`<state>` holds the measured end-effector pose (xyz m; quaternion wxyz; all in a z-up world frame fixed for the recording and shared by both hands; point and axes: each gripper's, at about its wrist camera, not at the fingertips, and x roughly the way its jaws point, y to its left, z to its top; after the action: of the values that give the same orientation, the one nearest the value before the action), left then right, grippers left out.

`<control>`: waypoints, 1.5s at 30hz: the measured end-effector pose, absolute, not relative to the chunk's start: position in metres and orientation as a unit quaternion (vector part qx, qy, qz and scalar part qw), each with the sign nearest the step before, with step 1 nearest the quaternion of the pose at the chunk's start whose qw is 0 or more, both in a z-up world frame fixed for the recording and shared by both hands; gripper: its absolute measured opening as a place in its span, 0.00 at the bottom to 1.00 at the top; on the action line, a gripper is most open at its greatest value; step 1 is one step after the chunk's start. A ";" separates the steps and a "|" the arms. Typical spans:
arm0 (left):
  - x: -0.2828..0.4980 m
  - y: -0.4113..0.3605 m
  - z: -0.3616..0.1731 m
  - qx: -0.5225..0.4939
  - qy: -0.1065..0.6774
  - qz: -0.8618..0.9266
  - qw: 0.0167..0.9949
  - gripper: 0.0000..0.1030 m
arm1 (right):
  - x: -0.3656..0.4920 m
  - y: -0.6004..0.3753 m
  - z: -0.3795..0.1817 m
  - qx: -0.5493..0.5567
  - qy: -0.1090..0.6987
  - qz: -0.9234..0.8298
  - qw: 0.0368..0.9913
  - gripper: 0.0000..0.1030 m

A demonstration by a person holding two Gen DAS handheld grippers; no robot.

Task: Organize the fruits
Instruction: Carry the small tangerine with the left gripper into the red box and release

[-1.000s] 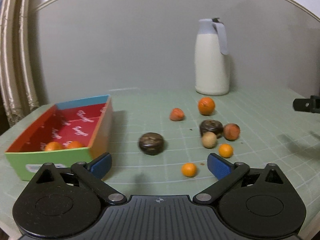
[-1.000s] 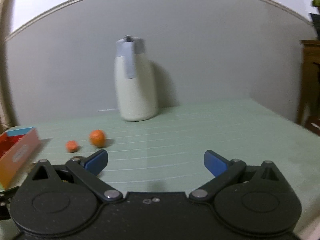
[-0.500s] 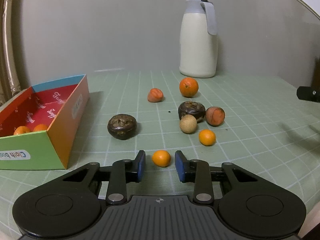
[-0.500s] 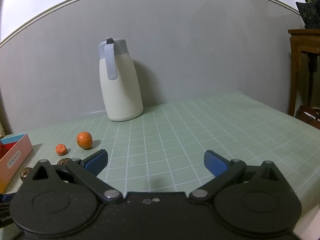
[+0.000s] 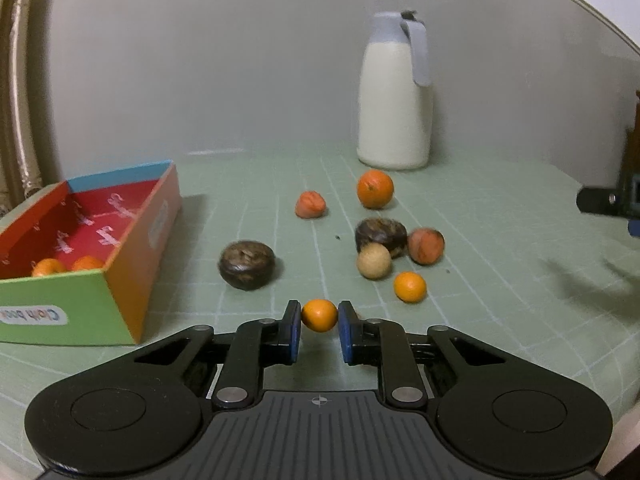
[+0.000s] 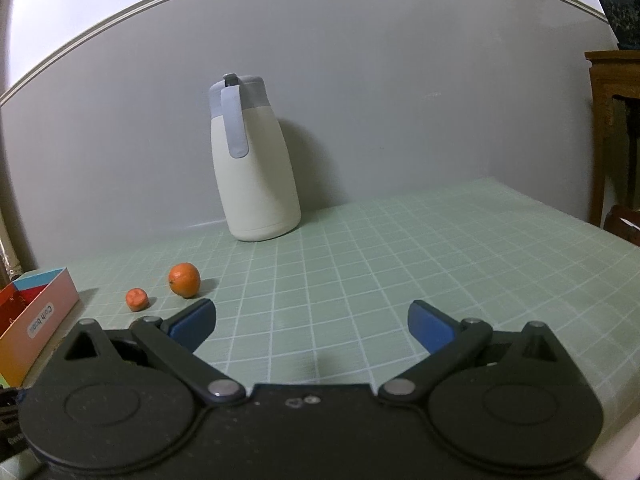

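Box [image 6: 38,322] side label reads "Cloth boo…", seen upside down, partly cut

A home room: a table [image 6: 400,248] with a green grid cloth, a thermos jug [image 6: 256,168], a wooden cabinet [image 6: 612,128], a potted plant [image 6: 622,8].

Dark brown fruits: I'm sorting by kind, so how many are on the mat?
2. One dark brown fruit sits alone near the box; the other dark brown fruit sits in the cluster, behind the tan ball. None seen elsewhere.

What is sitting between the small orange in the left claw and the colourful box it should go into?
Nothing visible. The small orange is pinched in the left claw, and the mat toward the box is bare. The dark brown fruit lies farther back, off that line.
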<state>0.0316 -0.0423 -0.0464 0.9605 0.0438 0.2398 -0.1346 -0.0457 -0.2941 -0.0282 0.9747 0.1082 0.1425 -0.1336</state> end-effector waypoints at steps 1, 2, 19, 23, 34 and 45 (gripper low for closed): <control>0.031 -0.040 -0.045 0.042 0.236 -0.131 0.962 0.19 | -0.046 -0.294 -0.028 0.109 0.143 -0.133 0.975 1.00; 0.031 -0.037 -0.043 0.040 0.229 -0.125 0.965 0.19 | -0.045 -0.293 -0.028 0.109 0.144 -0.132 0.975 1.00; 0.043 0.040 -0.009 0.025 0.162 -0.007 0.986 0.19 | -0.029 -0.258 -0.025 0.091 0.149 -0.090 0.980 1.00; 0.058 0.068 -0.006 0.014 0.164 0.036 0.986 0.19 | -0.023 -0.248 -0.025 0.088 0.152 -0.078 0.981 1.00; 0.084 0.115 -0.015 -0.011 0.200 0.113 0.973 0.19 | -0.008 -0.225 -0.026 0.082 0.158 -0.051 0.983 1.00; 0.092 0.118 -0.021 -0.018 0.221 0.134 0.966 0.19 | -0.005 -0.216 -0.027 0.075 0.160 -0.040 0.983 1.00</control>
<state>0.0918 0.1184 -0.0213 0.9658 -0.0178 0.2211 0.1344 -0.0054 -0.2164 -0.0268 0.9835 0.0753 0.1597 -0.0402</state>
